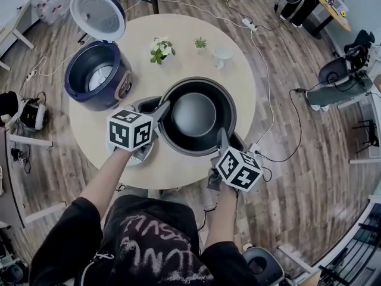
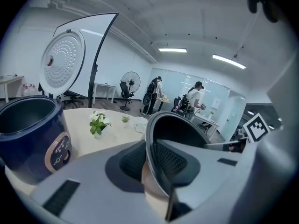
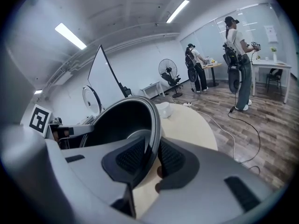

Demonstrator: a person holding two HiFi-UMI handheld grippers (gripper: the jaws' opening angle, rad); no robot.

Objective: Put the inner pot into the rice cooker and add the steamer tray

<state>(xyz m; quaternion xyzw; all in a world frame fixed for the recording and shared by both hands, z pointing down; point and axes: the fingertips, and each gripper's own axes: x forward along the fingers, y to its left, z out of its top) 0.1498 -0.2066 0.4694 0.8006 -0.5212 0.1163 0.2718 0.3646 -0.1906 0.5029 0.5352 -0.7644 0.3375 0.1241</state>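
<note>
The dark inner pot (image 1: 194,115) hangs above the round table, held by its rim from both sides. My left gripper (image 1: 161,113) is shut on the pot's left rim (image 2: 150,150), one pad inside the wall and one outside. On the near right rim (image 3: 152,146) my right gripper (image 1: 221,137) is shut the same way. The navy rice cooker (image 1: 98,75) stands at the table's left with its lid (image 1: 97,14) raised and its cavity bare; it also shows in the left gripper view, rice cooker (image 2: 29,136). The steamer tray (image 1: 141,152) peeks out on the table under my left gripper.
A small flowering plant (image 1: 161,49), a tiny green plant (image 1: 200,42) and a white cup (image 1: 222,54) stand at the table's far side. Cables cross the wooden floor to the right. People stand at desks in the far background (image 3: 236,64).
</note>
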